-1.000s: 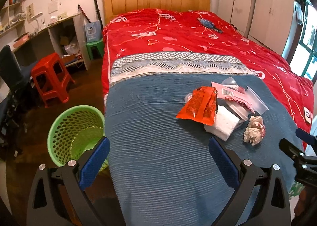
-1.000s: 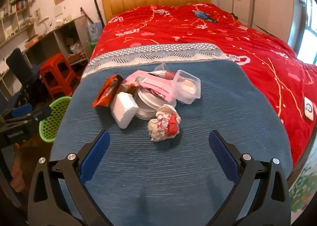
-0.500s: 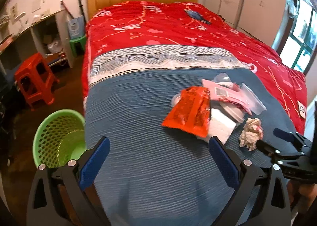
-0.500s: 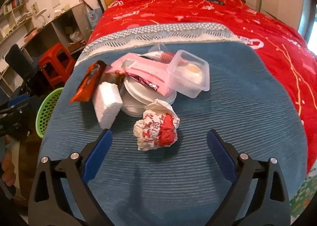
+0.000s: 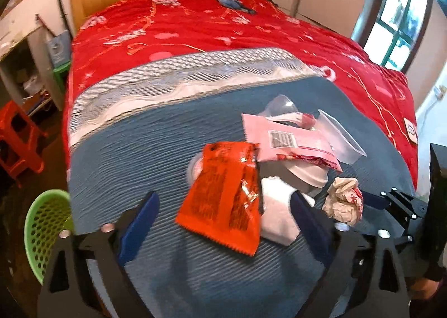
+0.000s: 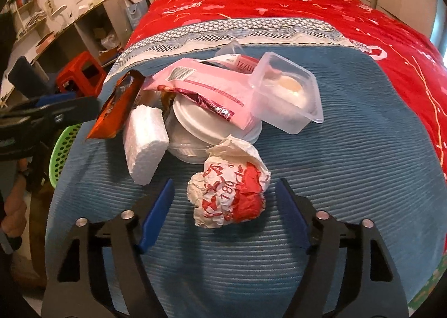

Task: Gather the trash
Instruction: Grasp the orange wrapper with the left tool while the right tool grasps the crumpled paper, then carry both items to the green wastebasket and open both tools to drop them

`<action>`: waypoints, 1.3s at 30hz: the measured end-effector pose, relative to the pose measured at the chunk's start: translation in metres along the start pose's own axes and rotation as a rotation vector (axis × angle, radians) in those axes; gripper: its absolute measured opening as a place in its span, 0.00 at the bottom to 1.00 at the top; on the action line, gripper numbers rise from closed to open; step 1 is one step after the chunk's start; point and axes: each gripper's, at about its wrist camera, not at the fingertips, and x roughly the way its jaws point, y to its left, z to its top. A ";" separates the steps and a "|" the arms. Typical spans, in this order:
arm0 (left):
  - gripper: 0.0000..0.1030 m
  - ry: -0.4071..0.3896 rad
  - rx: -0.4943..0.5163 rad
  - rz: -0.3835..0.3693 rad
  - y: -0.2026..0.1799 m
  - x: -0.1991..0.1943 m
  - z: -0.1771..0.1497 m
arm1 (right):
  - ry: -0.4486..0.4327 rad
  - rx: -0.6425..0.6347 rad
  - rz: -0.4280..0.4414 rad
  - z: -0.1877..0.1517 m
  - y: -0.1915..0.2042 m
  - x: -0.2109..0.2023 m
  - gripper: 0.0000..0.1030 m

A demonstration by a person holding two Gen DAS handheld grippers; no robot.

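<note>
A pile of trash lies on the blue blanket (image 5: 139, 156) of the bed. My left gripper (image 5: 223, 203) is open, with the orange snack wrapper (image 5: 223, 198) between its fingers; a white foam block (image 5: 275, 214) lies just right of the wrapper. My right gripper (image 6: 225, 192) is open, with the crumpled red and white paper ball (image 6: 229, 195) between its fingers. Behind the ball are the foam block (image 6: 144, 139), a white round container (image 6: 201, 131), a pink packet (image 6: 206, 86) and a clear plastic tub (image 6: 285, 94). The paper ball also shows in the left wrist view (image 5: 343, 200).
A green perforated waste basket (image 5: 42, 231) stands on the floor left of the bed, also in the right wrist view (image 6: 62, 147). A red stool (image 5: 16, 139) and a desk stand further left. A red quilt (image 5: 223, 30) covers the far bed. Wardrobes and a window are at right.
Both grippers have moved forward toward the pile. The orange wrapper now lies between my left fingers and the paper ball between my right fingers. Both stay open.
</note>
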 end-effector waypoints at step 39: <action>0.03 -0.153 -0.311 0.088 0.151 -0.115 -0.064 | -0.124 -0.192 0.143 0.019 0.116 -0.052 0.47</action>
